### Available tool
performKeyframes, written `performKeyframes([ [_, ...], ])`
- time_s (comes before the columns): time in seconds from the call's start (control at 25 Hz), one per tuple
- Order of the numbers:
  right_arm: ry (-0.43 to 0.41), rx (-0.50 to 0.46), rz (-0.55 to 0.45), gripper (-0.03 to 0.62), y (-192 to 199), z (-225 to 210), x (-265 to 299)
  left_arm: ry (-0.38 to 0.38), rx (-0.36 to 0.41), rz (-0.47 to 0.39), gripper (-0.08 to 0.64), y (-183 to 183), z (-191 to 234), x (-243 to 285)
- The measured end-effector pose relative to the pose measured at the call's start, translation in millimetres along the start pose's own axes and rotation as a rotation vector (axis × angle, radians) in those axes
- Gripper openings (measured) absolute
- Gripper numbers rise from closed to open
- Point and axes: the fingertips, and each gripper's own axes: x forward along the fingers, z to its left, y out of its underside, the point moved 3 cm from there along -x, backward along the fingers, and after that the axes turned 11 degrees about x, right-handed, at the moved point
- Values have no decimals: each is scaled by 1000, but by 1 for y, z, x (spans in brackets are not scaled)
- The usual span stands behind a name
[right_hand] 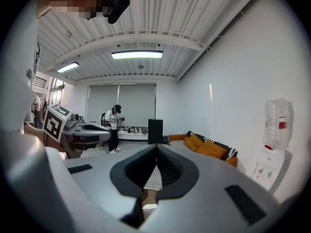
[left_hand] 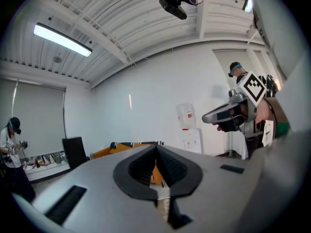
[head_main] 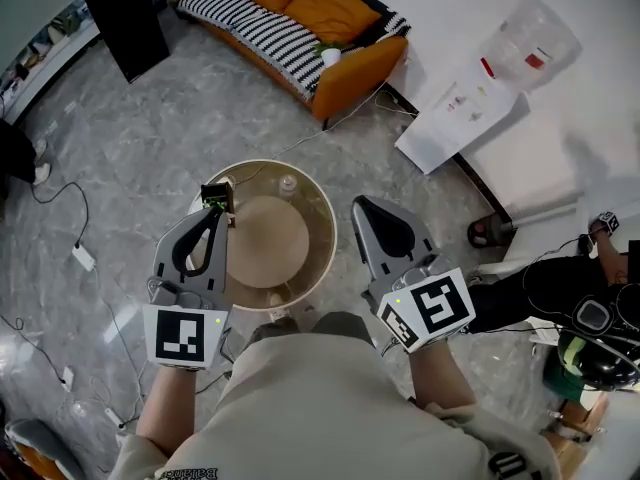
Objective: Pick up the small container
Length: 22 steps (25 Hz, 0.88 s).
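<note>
A round table with a beige top stands right in front of me. On its far side sits a small pale container with a lid, and a small dark and green box rests on its left rim. My left gripper hangs over the table's left edge, just below the box, with its jaws shut and nothing between them. My right gripper is off the table's right edge, its jaws also meeting at the tip with nothing held. In the left gripper view the jaws are closed, as they are in the right gripper view.
An orange sofa with a striped blanket stands beyond the table, with a black cabinet to its left. A water dispenser lies toward the upper right. Cables cross the floor at left. Another person is at the right edge.
</note>
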Motion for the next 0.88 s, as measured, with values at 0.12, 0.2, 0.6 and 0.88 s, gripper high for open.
performKeyframes([
  [0.12,6,3,9,-5,-1,-3,9,-5,-14,-9,6,1,7,5],
  [0.2,5,7,15,-5,-1,-8,14,-7,-22,-5,6,3,10,9],
  [0.6,-36,27,49,-5,6,-51,33,-45,-44,34,8,4,-1,47],
  [0.88,-37,58,82,-5,19,-90,48,1,-42,52,179,6,-19,92],
])
